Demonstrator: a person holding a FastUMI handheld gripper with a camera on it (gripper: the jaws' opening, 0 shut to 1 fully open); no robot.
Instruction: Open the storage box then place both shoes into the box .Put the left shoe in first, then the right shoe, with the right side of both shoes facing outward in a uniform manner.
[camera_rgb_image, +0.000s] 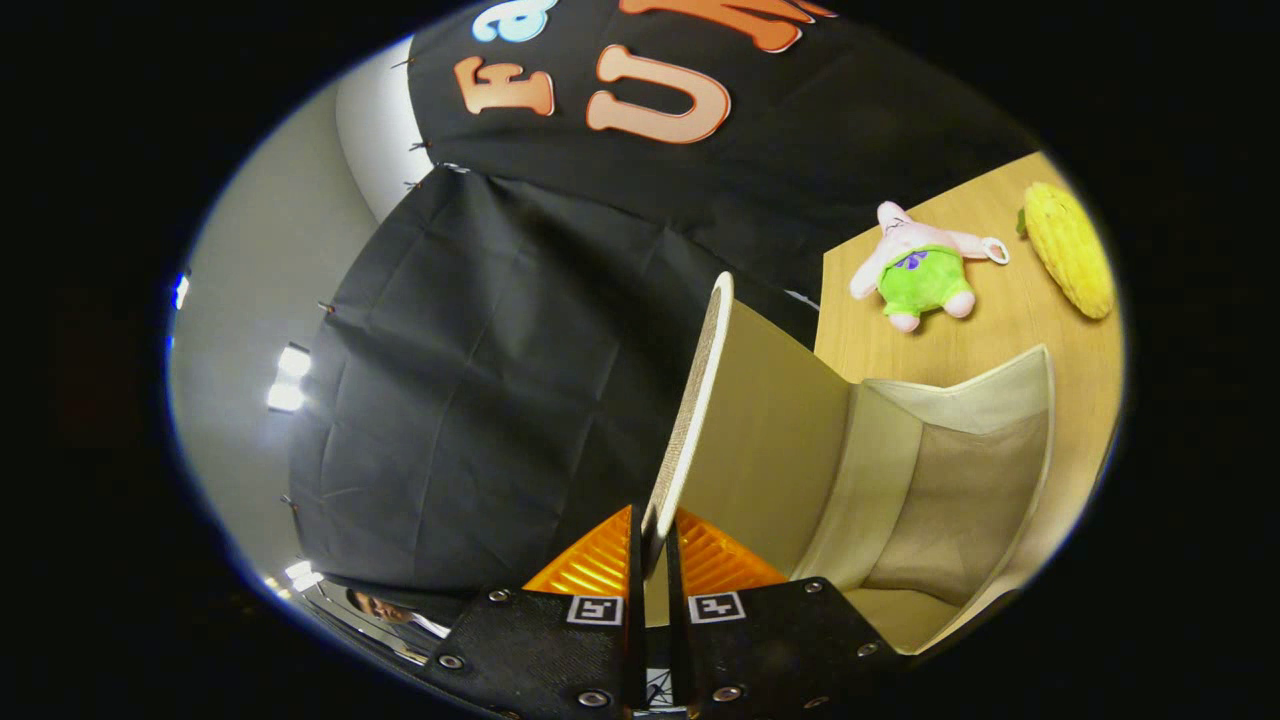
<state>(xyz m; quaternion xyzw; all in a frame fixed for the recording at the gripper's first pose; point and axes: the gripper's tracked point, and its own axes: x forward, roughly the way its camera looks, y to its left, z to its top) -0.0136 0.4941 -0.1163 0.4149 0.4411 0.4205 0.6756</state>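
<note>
Storage box (960, 470) lid (700, 400) edge apparently (raised, box open) between pinching fingers (690, 560).

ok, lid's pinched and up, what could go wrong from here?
1. The gripper holds the lid by its thin edge only; it might slip out and drop shut over the box.
2. Swinging the lid further could drag the light box across the table toward the plush star and corn toy.
</note>
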